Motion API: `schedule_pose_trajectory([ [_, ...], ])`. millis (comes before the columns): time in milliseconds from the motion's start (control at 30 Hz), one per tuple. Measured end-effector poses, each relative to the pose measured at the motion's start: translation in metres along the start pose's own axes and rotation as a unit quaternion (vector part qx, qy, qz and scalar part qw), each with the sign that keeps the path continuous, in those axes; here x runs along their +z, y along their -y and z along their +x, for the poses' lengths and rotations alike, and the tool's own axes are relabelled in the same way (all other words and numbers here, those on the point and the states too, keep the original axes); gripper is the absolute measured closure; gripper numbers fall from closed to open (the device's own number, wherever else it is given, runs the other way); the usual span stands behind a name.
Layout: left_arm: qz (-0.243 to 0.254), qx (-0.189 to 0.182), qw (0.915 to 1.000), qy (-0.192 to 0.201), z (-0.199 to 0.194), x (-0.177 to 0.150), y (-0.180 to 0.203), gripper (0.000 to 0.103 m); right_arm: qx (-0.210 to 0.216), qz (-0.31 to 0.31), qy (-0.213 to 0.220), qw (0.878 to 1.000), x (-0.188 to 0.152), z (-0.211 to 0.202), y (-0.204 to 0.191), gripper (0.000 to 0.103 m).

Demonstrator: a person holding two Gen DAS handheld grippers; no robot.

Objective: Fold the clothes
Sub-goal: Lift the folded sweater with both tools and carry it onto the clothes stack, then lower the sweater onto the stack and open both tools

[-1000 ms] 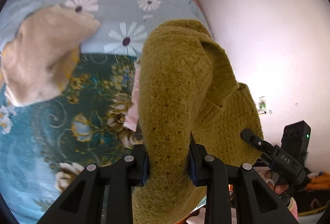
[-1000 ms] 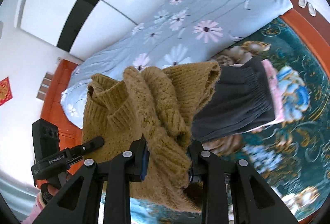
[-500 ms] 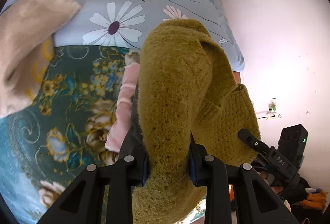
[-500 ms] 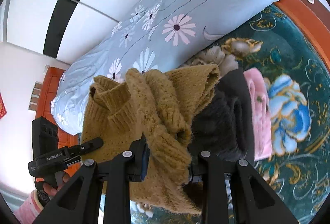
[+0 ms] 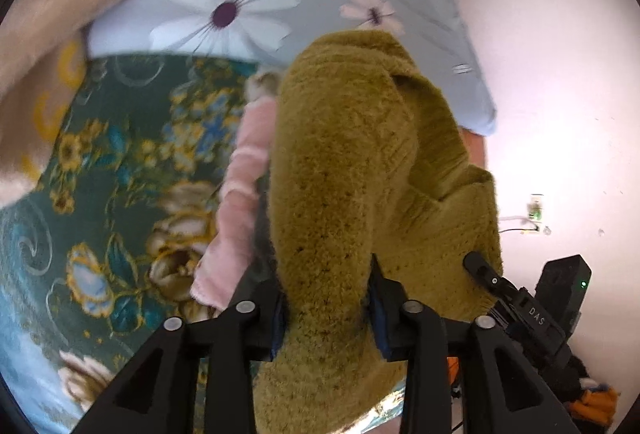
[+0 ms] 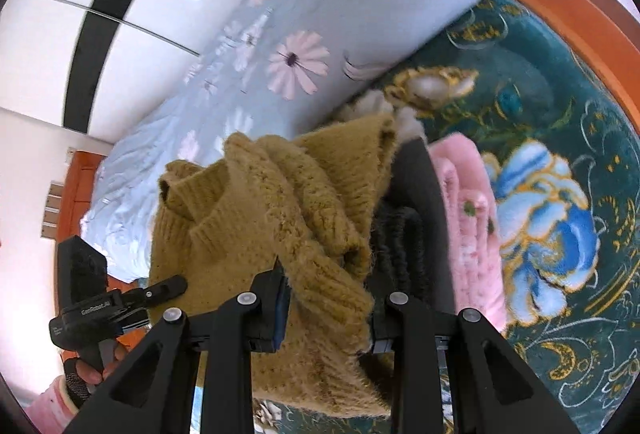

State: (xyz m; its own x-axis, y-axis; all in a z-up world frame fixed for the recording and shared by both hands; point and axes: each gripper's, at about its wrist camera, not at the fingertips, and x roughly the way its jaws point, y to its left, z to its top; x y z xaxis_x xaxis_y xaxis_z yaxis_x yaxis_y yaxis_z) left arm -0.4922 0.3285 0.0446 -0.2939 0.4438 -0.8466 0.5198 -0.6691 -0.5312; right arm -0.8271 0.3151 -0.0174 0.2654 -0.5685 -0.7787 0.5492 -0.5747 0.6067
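A mustard-yellow knitted sweater (image 5: pixel 352 170) hangs bunched between both grippers, above the bed. My left gripper (image 5: pixel 326 310) is shut on a thick fold of it. My right gripper (image 6: pixel 326 308) is shut on another fold of the same sweater (image 6: pixel 276 218), whose ribbed collar shows at the left. Under the sweater lies a stack of folded clothes: a dark grey garment (image 6: pixel 412 202) and a pink garment (image 6: pixel 468 218), the pink one (image 5: pixel 244 194) also showing in the left wrist view. The other hand-held gripper (image 6: pixel 96 306) appears at the left of the right wrist view.
The bed carries a dark green floral blanket (image 6: pixel 560 138) and a pale blue daisy-print duvet (image 5: pixel 240 6). A beige garment (image 5: pixel 48 34) lies at the upper left in the left wrist view. An orange wooden bed frame (image 6: pixel 576 18) runs along the right. A white wall (image 5: pixel 560 74) stands beside the bed.
Both grippers have carried the sweater closer over the folded stack; the dark and pink garments now sit nearer and more directly beneath it. The grips are unchanged.
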Motion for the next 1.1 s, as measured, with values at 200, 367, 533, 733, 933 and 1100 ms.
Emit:
schedule_pose_trajectory([
  [200, 0.027, 0.025, 0.9992, 0.015, -0.023, -0.011, 0.002, 0.051, -0.025, -0.032, 0.028, 0.999, 0.000, -0.021, -0.022, 0.066],
  [367, 0.063, 0.026, 0.9962, 0.053, -0.049, -0.027, 0.014, 0.051, -0.045, -0.060, 0.052, 0.996, 0.001, -0.039, -0.041, 0.066],
  [533, 0.109, 0.026, 0.9923, 0.051, -0.042, -0.040, 0.030, 0.051, -0.032, -0.108, 0.053, 0.992, -0.003, -0.043, -0.071, 0.066],
  [733, 0.096, 0.037, 0.9946, 0.006, -0.003, -0.045, 0.021, 0.051, -0.073, -0.126, -0.008, 0.989, -0.007, 0.012, -0.067, 0.065],
  [933, 0.068, 0.048, 0.9964, -0.014, 0.018, -0.042, 0.010, 0.051, -0.073, -0.089, -0.031, 0.993, 0.000, 0.038, -0.039, 0.065],
  [1100, 0.073, 0.051, 0.9960, -0.009, 0.007, -0.048, 0.017, 0.051, -0.094, -0.108, -0.037, 0.989, -0.004, 0.035, -0.048, 0.065],
])
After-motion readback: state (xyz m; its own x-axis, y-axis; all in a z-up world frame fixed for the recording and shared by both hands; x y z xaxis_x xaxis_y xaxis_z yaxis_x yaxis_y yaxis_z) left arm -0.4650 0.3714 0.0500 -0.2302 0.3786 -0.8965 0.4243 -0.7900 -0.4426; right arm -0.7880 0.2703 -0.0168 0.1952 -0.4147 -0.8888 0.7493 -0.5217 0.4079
